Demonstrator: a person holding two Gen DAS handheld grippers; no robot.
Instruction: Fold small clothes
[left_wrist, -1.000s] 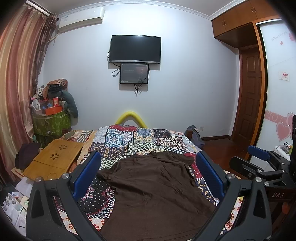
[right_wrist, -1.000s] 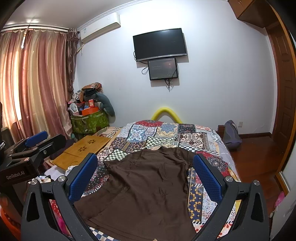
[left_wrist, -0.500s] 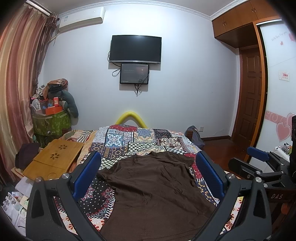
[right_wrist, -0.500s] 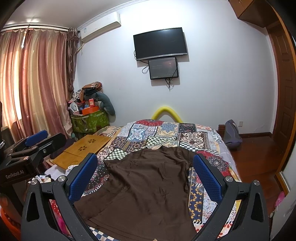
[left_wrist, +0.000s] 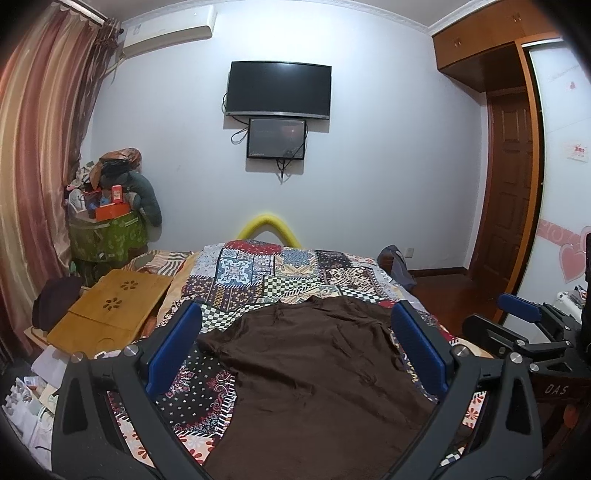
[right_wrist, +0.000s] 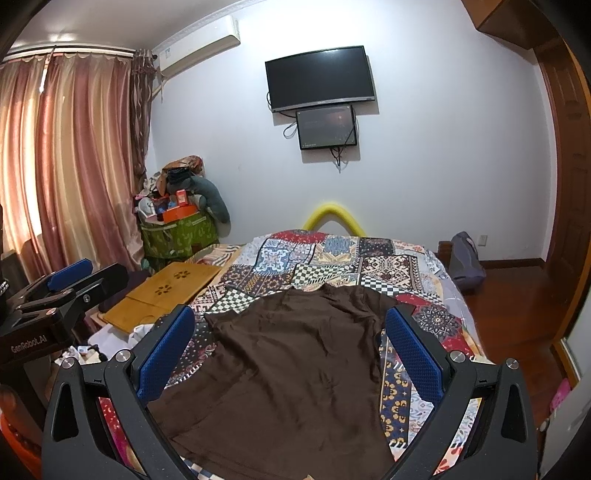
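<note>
- On the patchwork bedspread (left_wrist: 258, 273) lies one brown T-shirt (left_wrist: 317, 369), spread flat, collar toward the far wall, both short sleeves out to the sides.
- Two grippers show: the left gripper (left_wrist: 295, 347) and the right gripper (right_wrist: 291, 347), each with its two blue pads spread wide, holding nothing, above the shirt's near hem and not touching it.
- Each wrist view also catches the other gripper at its edge.
- Two dark screens hang on the wall, a television (left_wrist: 279, 90) and a smaller monitor (left_wrist: 276, 138) just beneath it.
- One wooden lap desk (left_wrist: 110, 321) lies left of the bed, near one green storage bin (left_wrist: 107, 236) piled with clutter.
- Compared with a second ago, almost nothing differs: shirt unmoved, jaws equally wide, both views shifted only slightly.
</note>
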